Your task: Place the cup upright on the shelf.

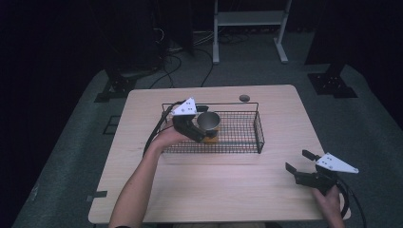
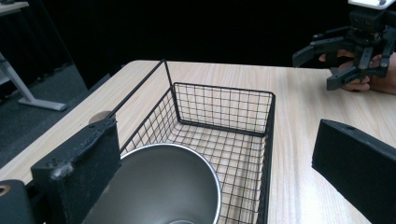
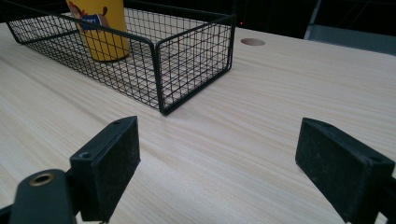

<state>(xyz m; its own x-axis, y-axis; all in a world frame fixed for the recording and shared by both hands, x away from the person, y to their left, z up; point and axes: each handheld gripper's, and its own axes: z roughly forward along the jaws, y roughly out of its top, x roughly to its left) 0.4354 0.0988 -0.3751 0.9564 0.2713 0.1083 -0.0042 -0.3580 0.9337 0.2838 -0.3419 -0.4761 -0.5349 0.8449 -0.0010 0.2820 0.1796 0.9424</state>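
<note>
Cup [image 1: 209, 122] sits in the basket's [image 1: 259, 133] 9 o'clock end; left tongs [image 1: 202, 134] apart around it.
Risk: one jaw passes close by the wire wall, so lifting could snag it and tip the cup. Right tongs [image 1: 298, 161] gape idle over the worktop [image 1: 228, 185] at 4 o'clock.

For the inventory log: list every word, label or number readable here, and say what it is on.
None can be read.
Yellow cup in the wire basket: a blue label with pale lettering and a cartoon figure, too blurred to read.
Left gripper, right gripper: no text visible.
</note>
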